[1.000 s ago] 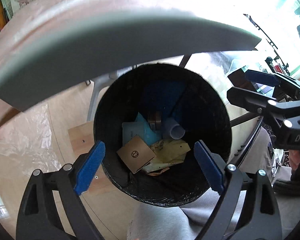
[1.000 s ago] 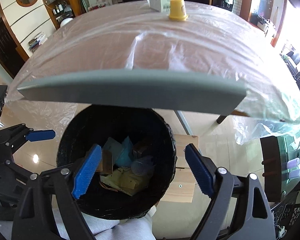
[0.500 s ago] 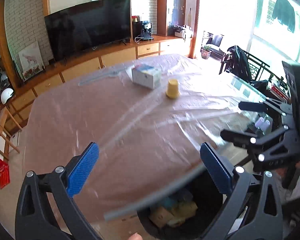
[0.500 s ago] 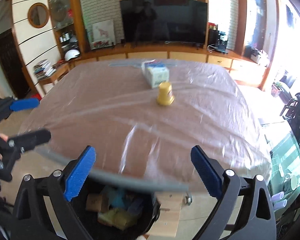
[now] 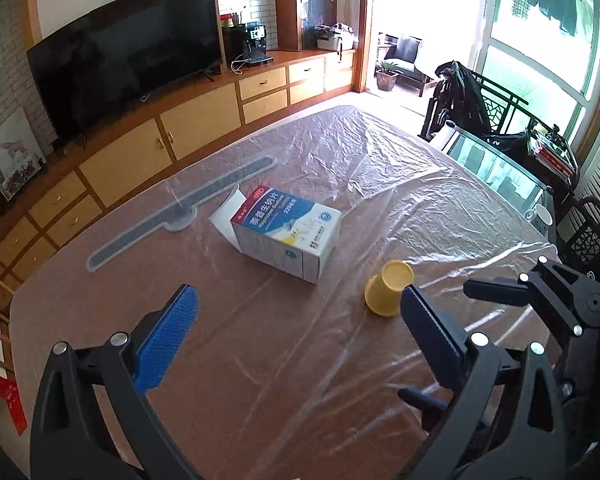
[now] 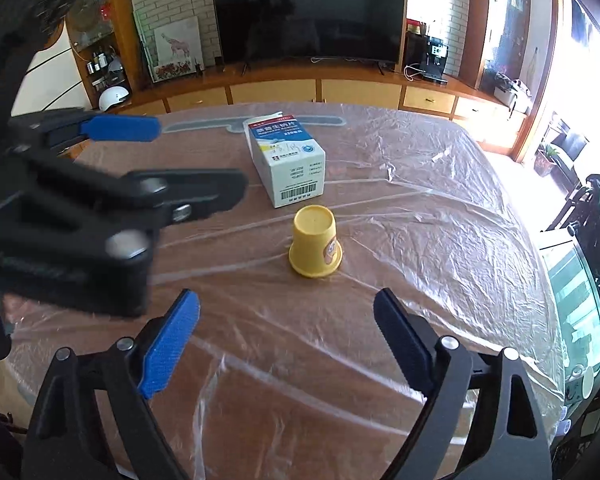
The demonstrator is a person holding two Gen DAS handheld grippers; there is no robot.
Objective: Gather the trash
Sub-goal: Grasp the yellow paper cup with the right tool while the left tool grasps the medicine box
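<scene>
The blue-padded fingers (image 5: 168, 338) of the left gripper (image 5: 300, 332) are spread wide with nothing between them; its jaws have just been opening. It hangs over the near part of a table (image 5: 320, 400) covered in clear plastic sheet. Further back, near the middle, a white and blue carton (image 5: 288, 236) lies on its side with a flap open. Just right of it and nearer, a yellow cup (image 5: 388, 288) stands upside down, apart from the carton. On the right, the right gripper (image 6: 288, 340) has its jaws spread and empty, having just been closing a little, with the cup beyond its fingertips. A dark television (image 6: 308, 16) lines the far wall.
</scene>
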